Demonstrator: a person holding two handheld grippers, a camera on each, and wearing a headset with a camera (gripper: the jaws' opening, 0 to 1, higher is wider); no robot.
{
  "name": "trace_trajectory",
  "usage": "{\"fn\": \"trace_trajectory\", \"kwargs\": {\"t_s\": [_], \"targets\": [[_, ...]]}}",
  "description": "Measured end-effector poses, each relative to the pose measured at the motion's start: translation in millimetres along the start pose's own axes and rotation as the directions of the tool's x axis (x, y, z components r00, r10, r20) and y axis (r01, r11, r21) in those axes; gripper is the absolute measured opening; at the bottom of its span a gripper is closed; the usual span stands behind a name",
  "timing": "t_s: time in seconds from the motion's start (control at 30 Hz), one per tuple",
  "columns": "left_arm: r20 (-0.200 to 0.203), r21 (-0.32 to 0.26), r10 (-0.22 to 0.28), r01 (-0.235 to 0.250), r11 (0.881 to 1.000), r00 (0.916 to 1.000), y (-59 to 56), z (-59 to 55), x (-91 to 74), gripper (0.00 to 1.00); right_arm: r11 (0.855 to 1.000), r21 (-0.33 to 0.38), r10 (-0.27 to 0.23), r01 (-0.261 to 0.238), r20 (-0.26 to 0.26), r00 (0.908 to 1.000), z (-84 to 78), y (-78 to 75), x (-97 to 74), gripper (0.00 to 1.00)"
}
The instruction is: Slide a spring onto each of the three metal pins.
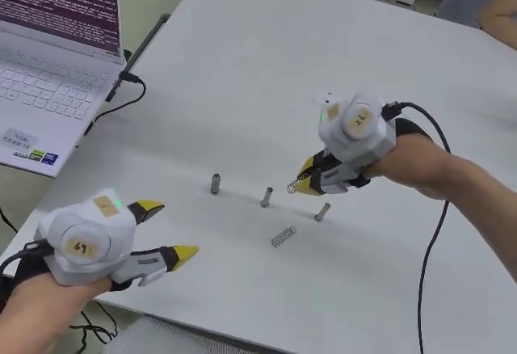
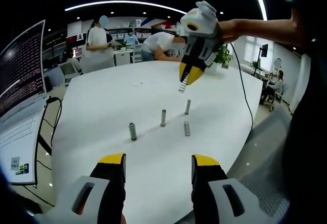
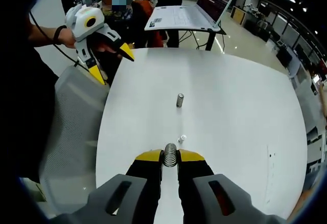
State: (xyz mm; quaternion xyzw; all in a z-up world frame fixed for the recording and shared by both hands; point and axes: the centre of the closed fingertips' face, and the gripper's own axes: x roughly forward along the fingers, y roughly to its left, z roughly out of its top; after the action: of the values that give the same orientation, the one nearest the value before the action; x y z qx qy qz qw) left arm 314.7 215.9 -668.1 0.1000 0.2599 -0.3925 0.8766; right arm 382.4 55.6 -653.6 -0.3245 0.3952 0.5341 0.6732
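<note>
My right hand-held gripper [image 1: 304, 181] pinches a spring [image 3: 170, 155], long axis poking out past the jaw tips. A bare pin [image 1: 266, 197] stands upright just ahead and below it. My left hand-held gripper [image 1: 166, 231] is spread and farther off, near a spare spring [image 1: 283, 236].

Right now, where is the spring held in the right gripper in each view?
Head view: spring right of centre, held by the right gripper.
Left gripper view: spring upper centre, below the right gripper.
Right gripper view: spring bottom centre, between the fingers.
Shared landmark: the spring-covered pin.
</note>
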Motion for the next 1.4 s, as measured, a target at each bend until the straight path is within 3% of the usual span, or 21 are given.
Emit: {"fn": "trace_trajectory", "kwargs": {"t_s": [0.33, 0.77, 1.4], "targets": [[0.017, -0.013, 0.007, -0.007, 1.0, 0.9998, 4.4, 6.2, 1.1, 0.46, 1.0, -0.012, 0.021, -0.022, -0.037, 0.9991, 3.8, -15.2, 22.0, 0.08], [0.011, -0.03, 0.015, -0.015, 0.999, 0.9998, 11.6, 3.8, -0.4, 0.46, 0.997, -0.044, 0.053, -0.058, -0.095, 0.994, -0.9, -17.9, 56.2, 0.08], [-0.009, -0.049, 0.026, -0.026, 0.998, 0.9996, 15.3, -4.4, -0.9, 0.46, 0.995, -0.069, 0.063, -0.073, -0.138, 0.9884, -9.9, -25.5, 70.7, 0.09]]}}
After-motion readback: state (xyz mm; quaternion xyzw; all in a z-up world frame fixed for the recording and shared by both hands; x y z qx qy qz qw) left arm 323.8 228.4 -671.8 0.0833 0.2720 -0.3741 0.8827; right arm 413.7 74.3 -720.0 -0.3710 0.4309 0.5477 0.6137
